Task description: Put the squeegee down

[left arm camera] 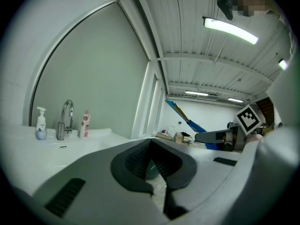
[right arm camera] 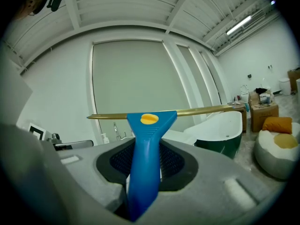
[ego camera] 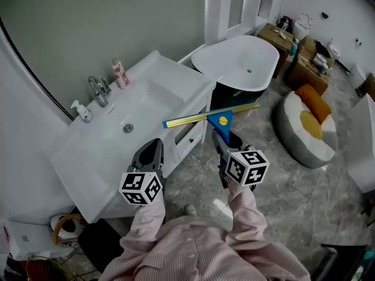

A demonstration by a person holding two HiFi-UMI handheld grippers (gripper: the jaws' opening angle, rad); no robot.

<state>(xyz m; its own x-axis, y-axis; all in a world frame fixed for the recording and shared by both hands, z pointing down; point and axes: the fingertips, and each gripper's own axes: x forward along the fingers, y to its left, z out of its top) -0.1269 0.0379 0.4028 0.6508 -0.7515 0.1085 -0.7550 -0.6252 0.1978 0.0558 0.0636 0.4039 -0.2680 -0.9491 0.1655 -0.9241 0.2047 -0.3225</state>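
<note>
Right gripper (right arm camera: pixel 146 146) was closed on the blue plastic handle of the squeegee (right arm camera: pixel 145 172), which carried a yellow oval button and a straight brass-coloured blade rail set crosswise at its far end. Left gripper (left arm camera: pixel 151 146) had its ribbed dark pads drawn together at the tips, with nothing between them. No legible writing appeared: the marker cubes (ego camera: pixel 246 167) bore only black-and-white square patterns, and the print on the soap dispenser (left arm camera: pixel 41 125) and the pink bottle (left arm camera: pixel 84 124) was too small to read. The squeegee was held in the air, off the front right corner of the white washbasin (ego camera: pixel 158 92), above the floor (ego camera: pixel 281 186) of grey marbled tile. A chrome curved tap (ego camera: pixel 98 91) stood at the back of the basin, between dispenser and bottle, and a round drain (ego camera: pixel 128 128) lay in the bowl. An oval freestanding bathtub (ego camera: pixel 240 63), white inside and dark green outside, stood beyond the basin. A round grey floor cushion (ego camera: pixel 293 136) with orange pillows lay to the right, and cardboard boxes (ego camera: pixel 304 69) stood further back. An arched grey-green panel (left arm camera: pixel 93 78) backed the basin under a ribbed white ceiling with strip lights (left arm camera: pixel 232 30).
</note>
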